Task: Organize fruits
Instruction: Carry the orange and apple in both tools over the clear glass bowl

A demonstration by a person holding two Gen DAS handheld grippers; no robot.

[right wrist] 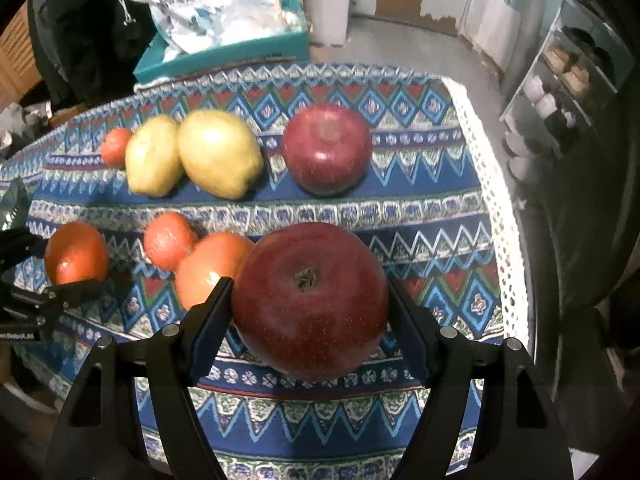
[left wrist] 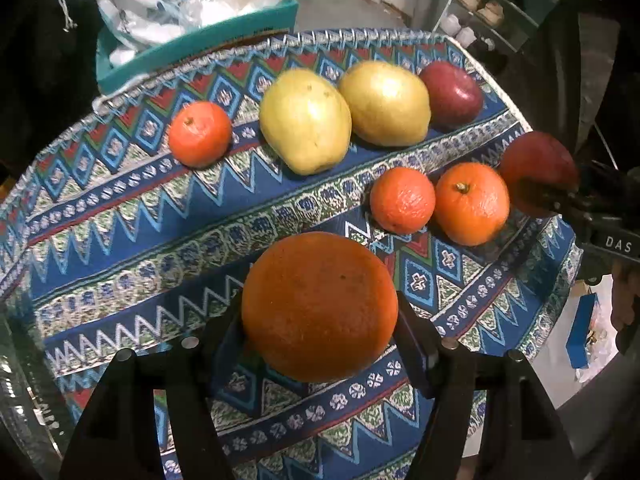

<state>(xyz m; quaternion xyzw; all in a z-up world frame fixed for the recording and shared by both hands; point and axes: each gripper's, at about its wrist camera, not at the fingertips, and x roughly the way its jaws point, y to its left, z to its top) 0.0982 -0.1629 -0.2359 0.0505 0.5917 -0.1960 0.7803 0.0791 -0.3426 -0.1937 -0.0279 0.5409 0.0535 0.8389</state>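
- Left gripper (left wrist: pixel 320 320): fingers clamped on a big orange (left wrist: pixel 320 304), held above the bench (left wrist: pixel 120 216).
- Right gripper (right wrist: pixel 308 308): fingers clamped on a red apple (right wrist: pixel 310 300), above the cloth.
- On the bench: two pears (left wrist: pixel 306 120), another apple (left wrist: pixel 452 94), three small oranges (left wrist: pixel 199 133).
- Teal box (left wrist: pixel 224 36) behind the bench holds plastic bags (left wrist: pixel 160 4).

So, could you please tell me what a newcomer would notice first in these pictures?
Probably the fruit filling each view: a large orange between the left gripper's fingers, and a dark red apple between the right gripper's. Behind them, two yellow pears lie side by side on the bright patterned tablecloth.
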